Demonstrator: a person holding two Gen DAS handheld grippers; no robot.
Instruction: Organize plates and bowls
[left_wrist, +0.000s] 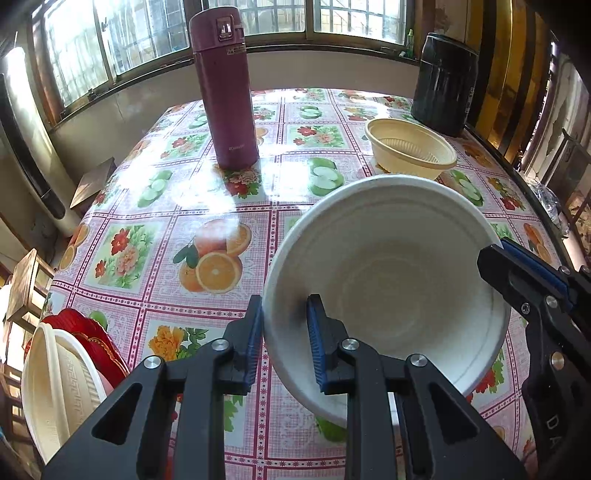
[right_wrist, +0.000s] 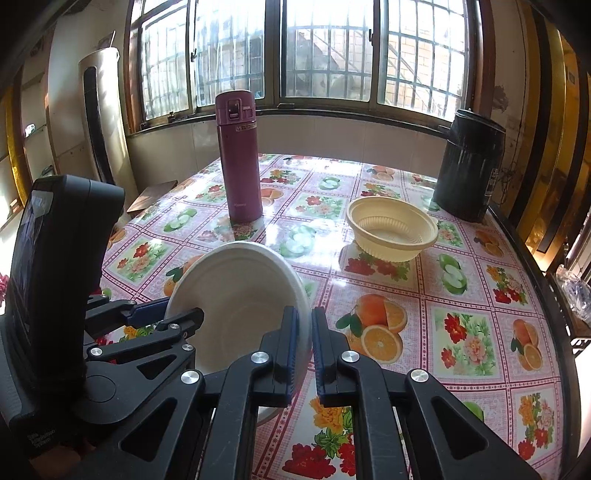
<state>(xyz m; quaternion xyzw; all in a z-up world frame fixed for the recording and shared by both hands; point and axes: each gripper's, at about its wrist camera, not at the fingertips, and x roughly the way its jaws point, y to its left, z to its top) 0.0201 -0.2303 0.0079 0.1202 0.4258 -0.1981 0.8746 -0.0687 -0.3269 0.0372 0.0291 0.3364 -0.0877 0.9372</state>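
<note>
Bench (left_wrist: 221, 206) under a glossy fruit-and-flower oilcloth, carrying everything. Large white paper-pulp bowl (left_wrist: 388, 280) held tilted above the near middle of the bench, pinched at two rim points: left gripper (left_wrist: 284, 336) clamped on the near-left rim, one pad inside and one outside; right gripper (right_wrist: 303, 343) clamped likewise on the opposite rim.

Risks, by judgement: thin, pliable-looking rim, so a crease or tear if the two grips pull apart or twist against each other; a slip and drop onto the bench if either lets go unevenly. Tall maroon metal flask (left_wrist: 225, 88) near the far-left part of the bench and dark cylindrical canister (left_wrist: 443, 81) at the far-right corner, both liable to topple under a careless sweep. Pale yellow ribbed plastic bowl (left_wrist: 410, 147) just before the canister, light enough to skid off its spot if a nesting drop lands off centre.

Only in the left wrist view: a cream embossed bowl (left_wrist: 59, 387) over red scalloped plates (left_wrist: 96, 339) at the near-left edge, a likely stacking place. Only in the right wrist view: the right gripper's pads closed on the rim, and the left gripper's body from the side.
</note>
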